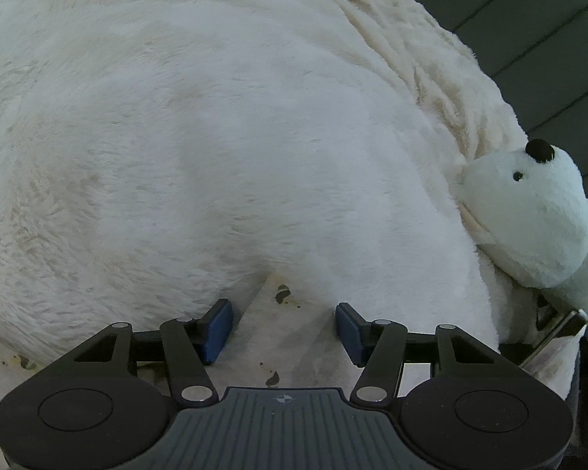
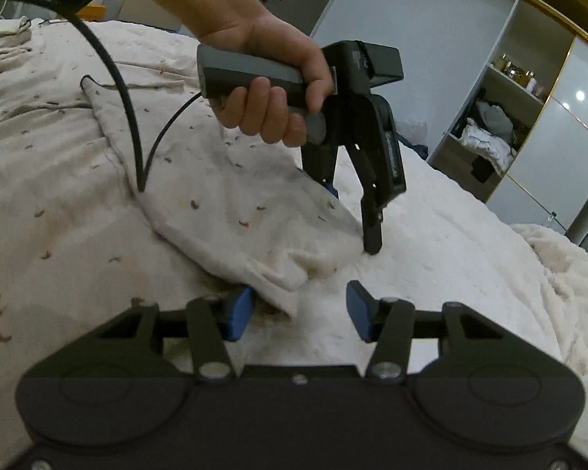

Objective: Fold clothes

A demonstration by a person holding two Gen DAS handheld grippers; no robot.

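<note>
The garment (image 2: 223, 211) lies on the blanket (image 2: 450, 235), its near edge running between both grippers. The left gripper (image 1: 284, 325) and the right gripper (image 2: 300, 309) stand half open, a cloth corner between each pair, not pinched yet.

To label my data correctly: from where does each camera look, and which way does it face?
Left wrist: on the left claw, facing down at the fluffy white blanket and white plush bear; own claw shows.
Right wrist: on the right claw, facing across the blanket at a bare hand holding the left claw.
Shared: blanket, speckled cream garment.
</note>
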